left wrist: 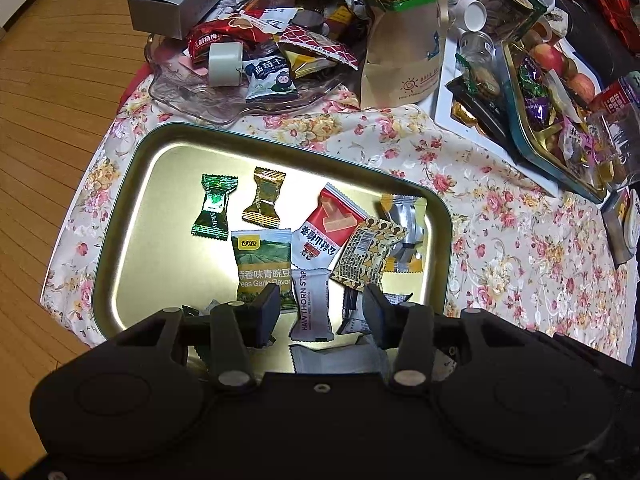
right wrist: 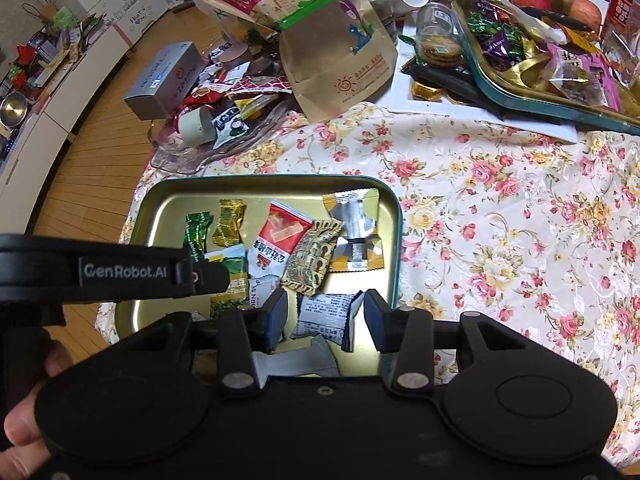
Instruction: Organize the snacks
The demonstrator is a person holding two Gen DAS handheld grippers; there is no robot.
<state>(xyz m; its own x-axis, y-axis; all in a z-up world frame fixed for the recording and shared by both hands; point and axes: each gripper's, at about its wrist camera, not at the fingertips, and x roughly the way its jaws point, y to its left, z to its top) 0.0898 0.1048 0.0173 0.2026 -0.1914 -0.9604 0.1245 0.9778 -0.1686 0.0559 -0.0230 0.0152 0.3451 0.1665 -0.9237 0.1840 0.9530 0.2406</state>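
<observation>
Both pairs of fingers stand wide apart and hold nothing. Those of the left gripper [left wrist: 322, 312] hang over the near end of the metal tray [left wrist: 120, 216], with a white hawthorn strip packet [left wrist: 311, 304] showing in the gap. Those of the right gripper [right wrist: 325, 320] hang over the same tray's near right corner, above a white printed packet [right wrist: 326, 316]. Further along the tray lie a green candy [left wrist: 214, 210], a gold candy [left wrist: 264, 202], a green pea packet [left wrist: 262, 264], a red and white packet [left wrist: 324, 226] and a yellow patterned packet [left wrist: 366, 256]. The tray sits on the worktop's flowered cloth [right wrist: 500, 220]. Beyond it, a glass dish [left wrist: 192, 92] is heaped with more snacks, beside a brown paper bag [left wrist: 404, 40].
</observation>
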